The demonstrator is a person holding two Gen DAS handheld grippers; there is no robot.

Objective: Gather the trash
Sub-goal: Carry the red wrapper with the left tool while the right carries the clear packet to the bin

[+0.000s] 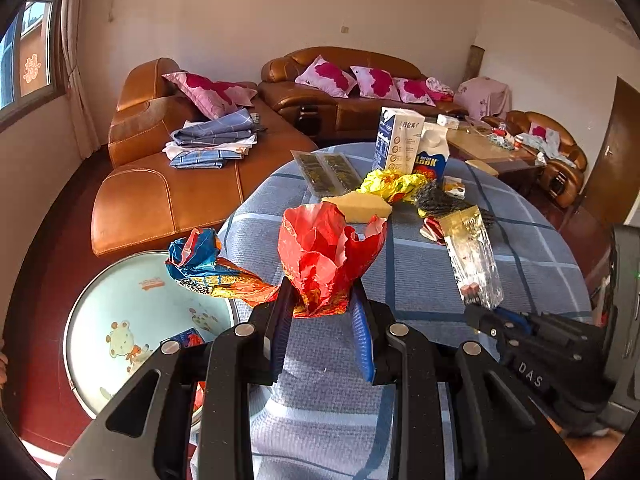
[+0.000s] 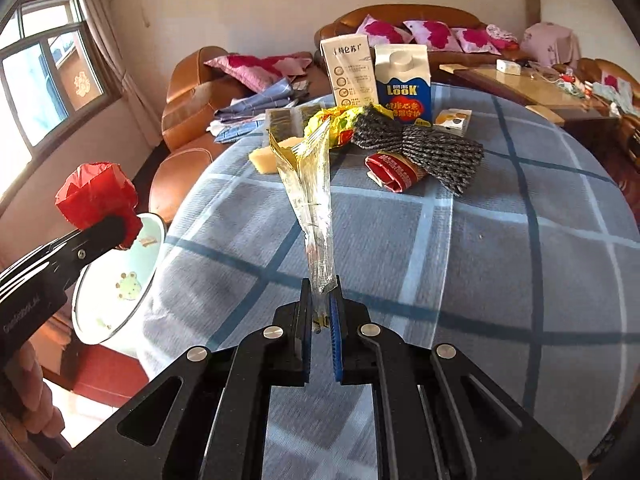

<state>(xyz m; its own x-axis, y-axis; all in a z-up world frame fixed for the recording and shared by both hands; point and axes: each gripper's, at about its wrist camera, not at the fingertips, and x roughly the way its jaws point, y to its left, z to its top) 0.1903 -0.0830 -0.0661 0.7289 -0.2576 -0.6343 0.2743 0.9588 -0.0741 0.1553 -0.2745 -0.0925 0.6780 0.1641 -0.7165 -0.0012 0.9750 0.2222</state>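
While fingers (image 1: pixel 322 300) pinch red wrapper (image 1: pixel 328 252), others (image 2: pixel 320 300) pinch clear packet (image 2: pixel 314 200) (checked tablecloth (image 2: pixel 500 240); sofas (image 1: pixel 168 184)).

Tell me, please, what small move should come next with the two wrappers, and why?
Probably carry both to the bin beside the table and release. The left gripper is shut on the red wrapper, the right gripper on the clear wrapper, and both wrappers are already off the table.
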